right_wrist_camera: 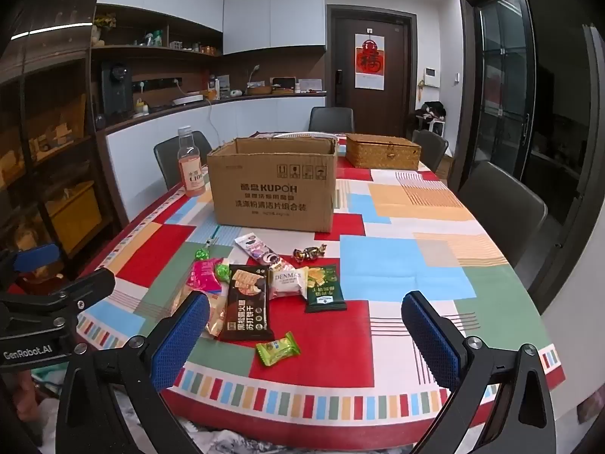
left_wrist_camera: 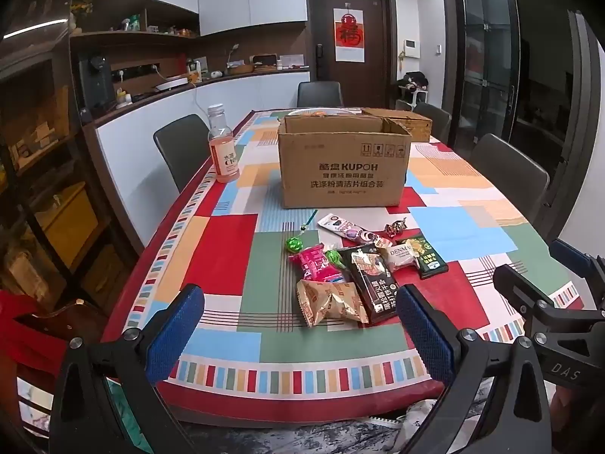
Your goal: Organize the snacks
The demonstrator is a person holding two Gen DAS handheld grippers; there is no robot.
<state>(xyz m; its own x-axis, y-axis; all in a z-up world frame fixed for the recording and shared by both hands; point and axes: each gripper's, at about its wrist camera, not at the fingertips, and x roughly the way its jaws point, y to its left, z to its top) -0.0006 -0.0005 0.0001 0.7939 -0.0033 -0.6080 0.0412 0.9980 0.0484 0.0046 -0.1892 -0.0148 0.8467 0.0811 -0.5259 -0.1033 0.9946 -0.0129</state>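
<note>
Both your left gripper (left_wrist_camera: 298, 336) and right gripper (right_wrist_camera: 305, 335) hang with jaws apart, empty. The small green crinkled snack packet (right_wrist_camera: 278, 349) lies nearest, just left of centre between the right jaws, long axis left-to-right; the open brown cardboard box (right_wrist_camera: 274, 185) sits farther back.

The inside of the cardboard box (left_wrist_camera: 344, 162) cannot be seen. A white plate (left_wrist_camera: 321, 111) hides mostly behind it. In the right view, a blue finger (right_wrist_camera: 181, 340) covers part of the tan snack bag (right_wrist_camera: 217, 317). The small green packet (right_wrist_camera: 278, 348) has print too tiny to read. Shelf things (left_wrist_camera: 132, 22) look blurry.
</note>
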